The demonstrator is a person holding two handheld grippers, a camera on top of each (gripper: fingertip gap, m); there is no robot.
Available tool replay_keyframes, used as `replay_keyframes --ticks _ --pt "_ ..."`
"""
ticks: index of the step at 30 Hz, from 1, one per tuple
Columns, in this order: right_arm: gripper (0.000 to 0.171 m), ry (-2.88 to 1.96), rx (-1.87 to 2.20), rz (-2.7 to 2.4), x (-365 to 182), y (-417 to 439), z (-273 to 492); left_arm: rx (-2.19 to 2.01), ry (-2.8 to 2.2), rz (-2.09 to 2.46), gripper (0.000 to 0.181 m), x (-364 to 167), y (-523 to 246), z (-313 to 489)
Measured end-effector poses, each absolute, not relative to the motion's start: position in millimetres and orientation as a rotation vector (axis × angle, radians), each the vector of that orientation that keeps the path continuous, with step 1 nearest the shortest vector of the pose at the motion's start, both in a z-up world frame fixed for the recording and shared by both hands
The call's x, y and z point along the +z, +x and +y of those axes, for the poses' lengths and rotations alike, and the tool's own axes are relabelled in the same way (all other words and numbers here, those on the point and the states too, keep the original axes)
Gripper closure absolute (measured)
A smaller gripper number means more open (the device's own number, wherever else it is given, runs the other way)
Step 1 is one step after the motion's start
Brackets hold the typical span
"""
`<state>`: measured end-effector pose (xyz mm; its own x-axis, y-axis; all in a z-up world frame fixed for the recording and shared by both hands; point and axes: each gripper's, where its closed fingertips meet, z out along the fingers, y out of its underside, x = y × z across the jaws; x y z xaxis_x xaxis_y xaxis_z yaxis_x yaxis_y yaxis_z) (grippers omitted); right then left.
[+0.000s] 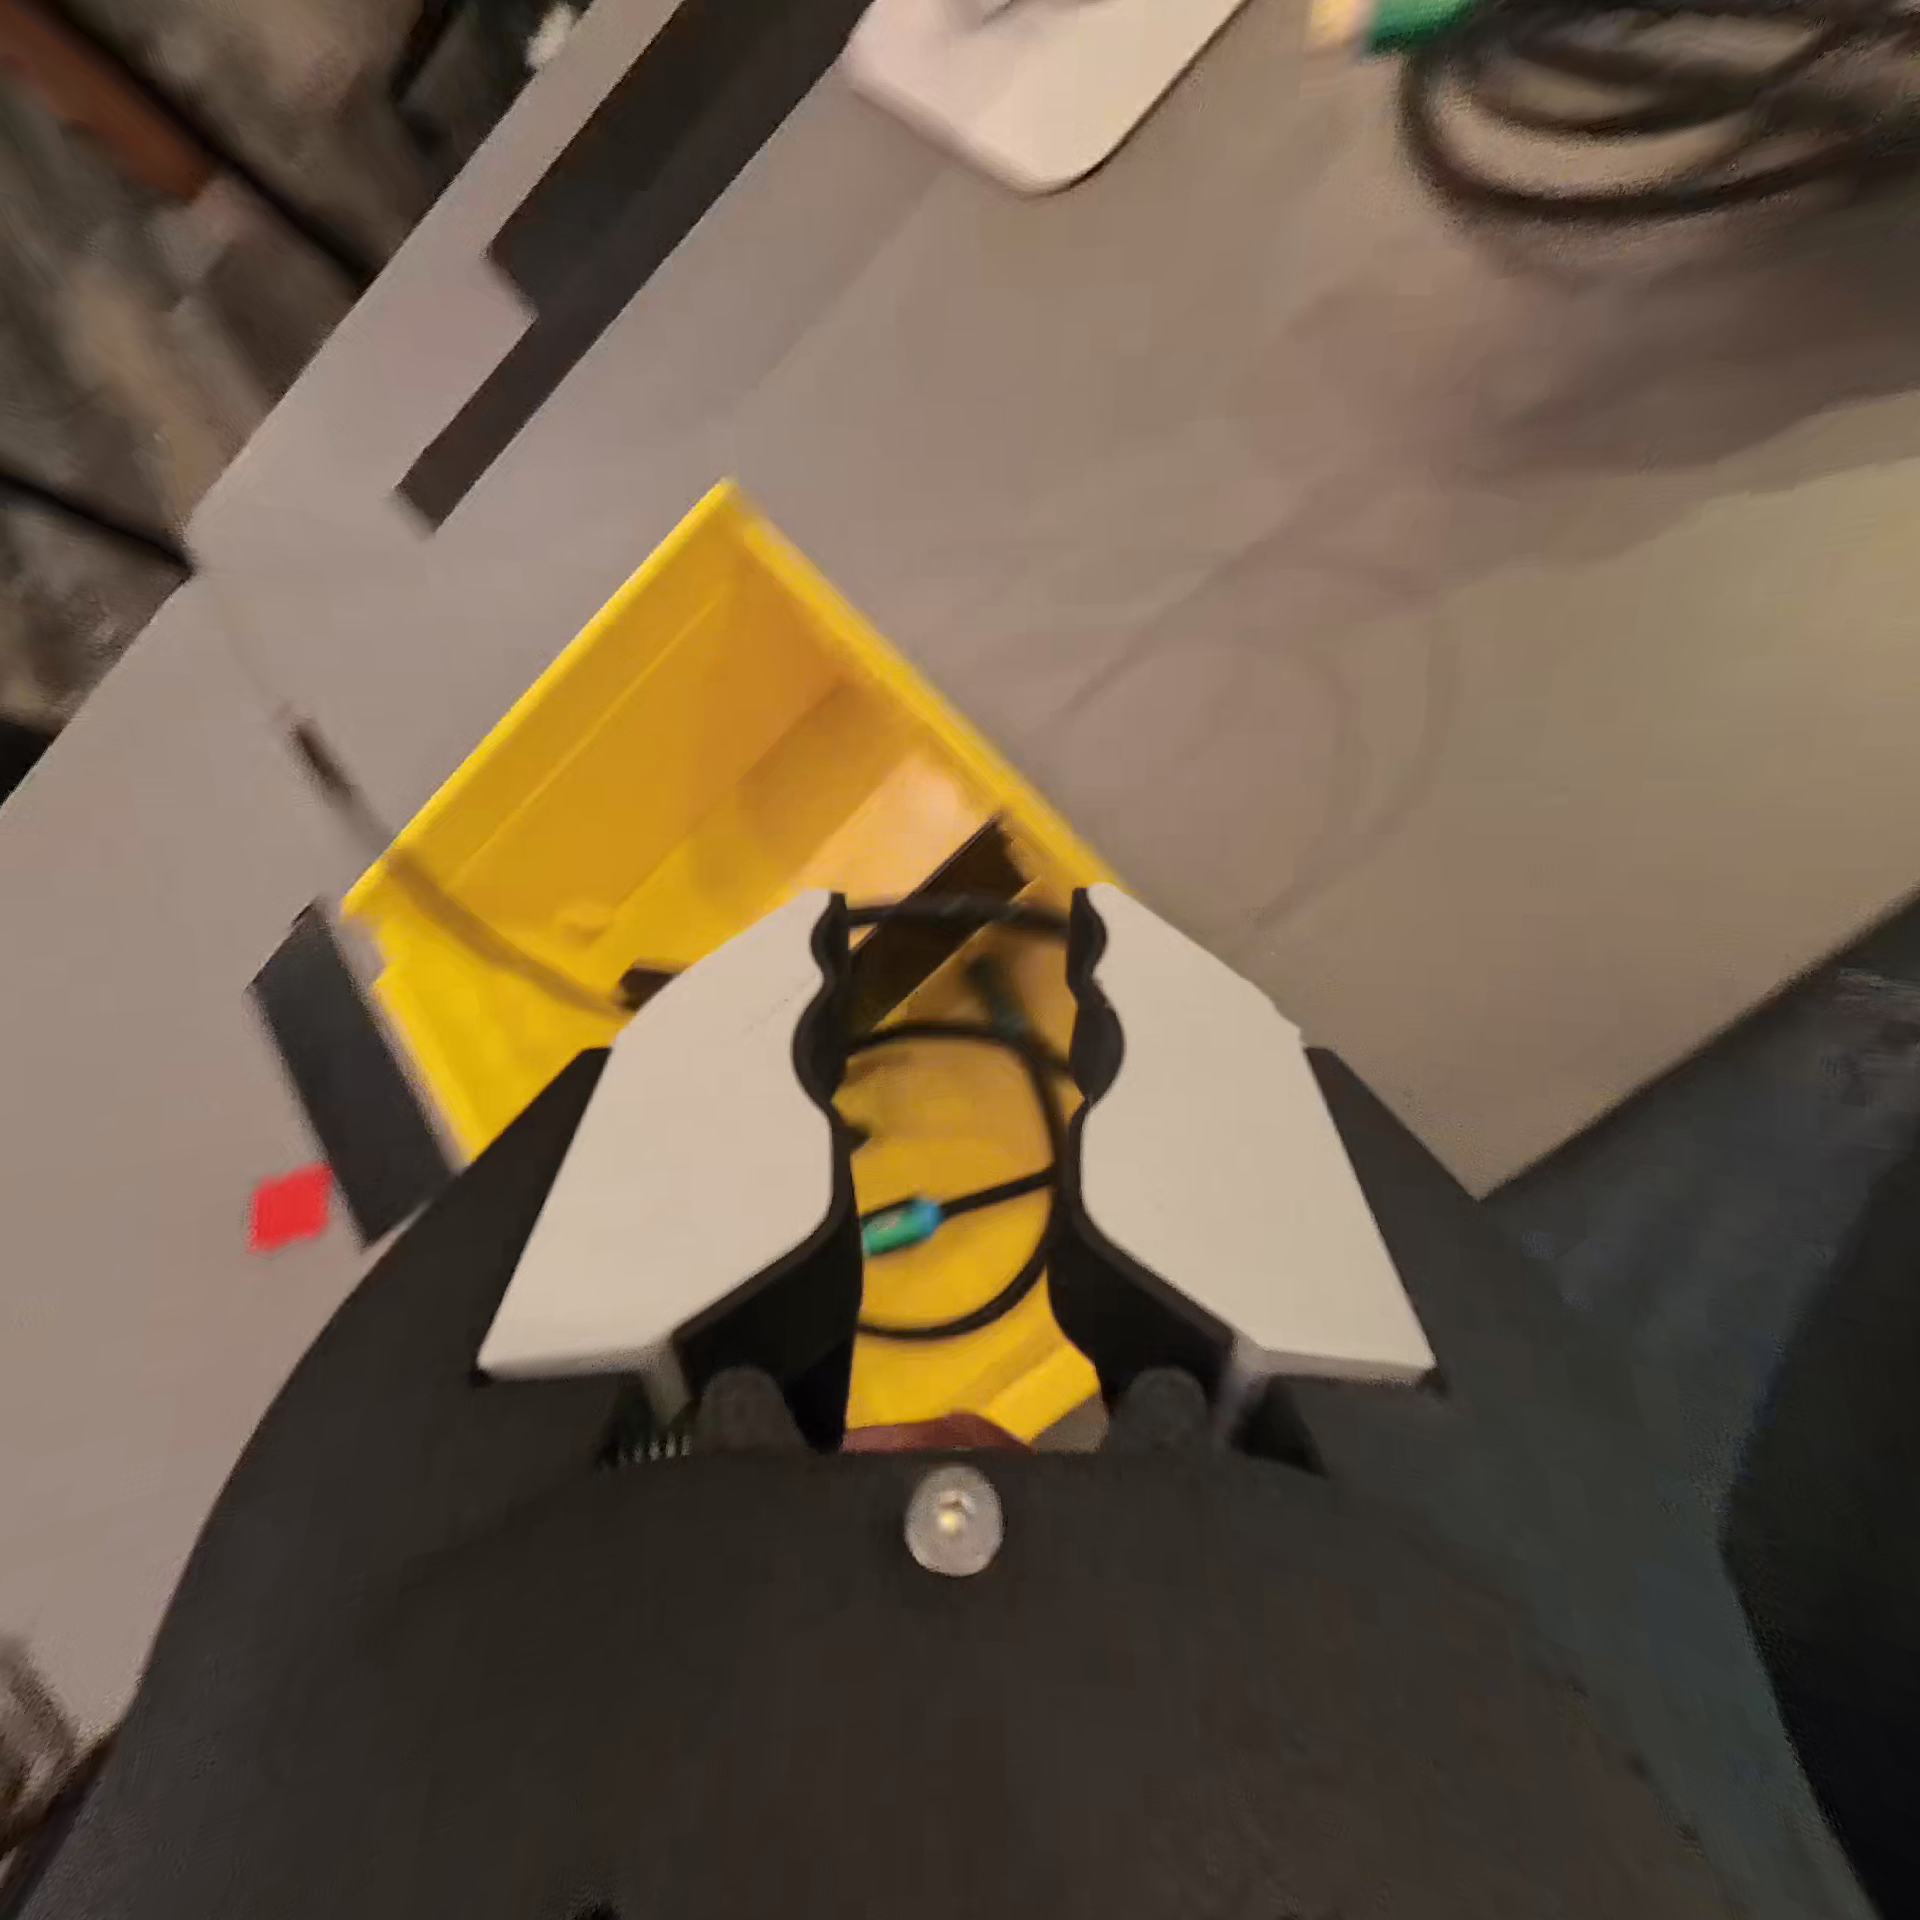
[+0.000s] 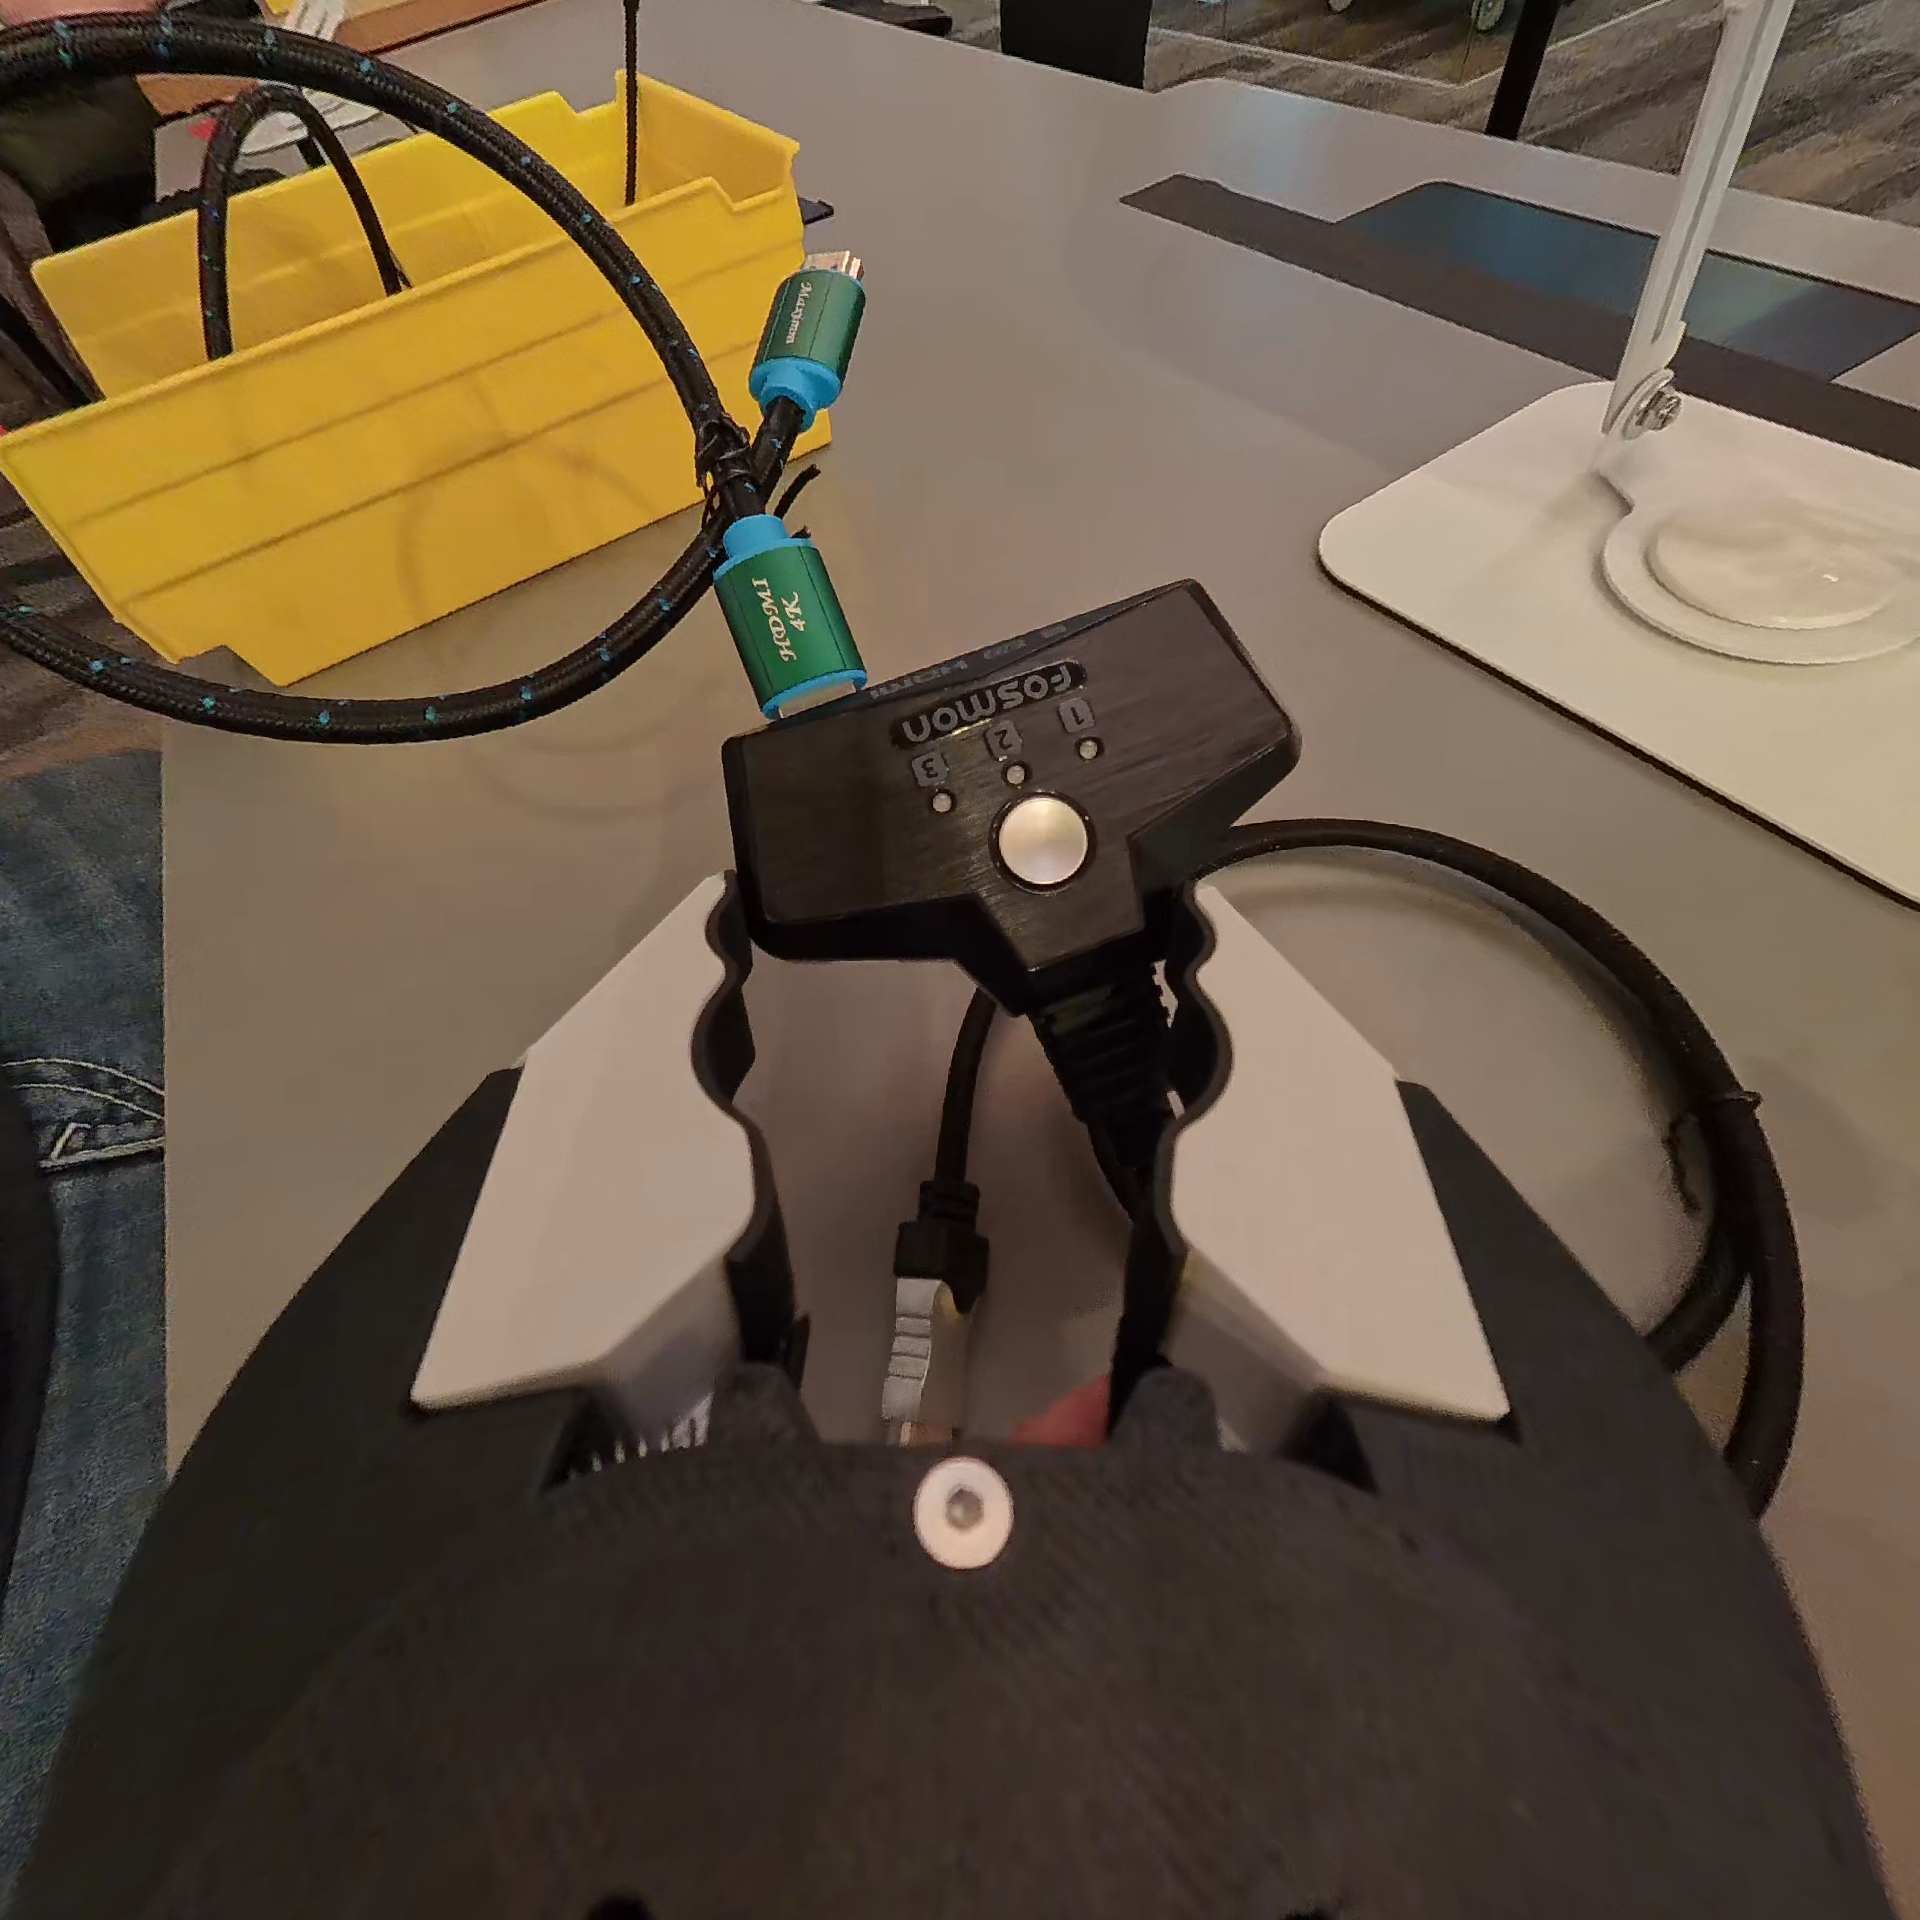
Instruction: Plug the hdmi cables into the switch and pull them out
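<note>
The switch (image 2: 1013, 790) is braced on the table by the right gripper (image 2: 961, 935), one green plug (image 2: 795, 634) seated, while another cable (image 1: 966, 1195) in the yellow bin (image 1: 665, 707) is sought by the gaping, empty left gripper (image 1: 956, 935), so a clean grasp is needed.

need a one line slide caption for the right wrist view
Right gripper holds the black HDMI switch with one green plug seated, the yellow bin behind it.

Office-type room: grey desk (image 2: 1039, 416), carpet (image 2: 1351, 52), white stand base (image 2: 1507, 582).
</note>
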<state>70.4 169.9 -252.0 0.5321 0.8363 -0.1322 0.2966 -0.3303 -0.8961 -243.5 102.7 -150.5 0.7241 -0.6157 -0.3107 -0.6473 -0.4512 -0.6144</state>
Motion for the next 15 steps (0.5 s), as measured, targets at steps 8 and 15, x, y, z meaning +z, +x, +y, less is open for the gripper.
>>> replay_keyframes --ticks 8,15 --pt "0.092 -1.883 0.747 -0.960 -262 67 168 0.324 -2.462 0.738 0.140 -226 -337 131" --pt "0.093 -1.870 0.755 -0.945 -265 68 168 0.325 -2.368 0.645 0.175 -244 -347 159"
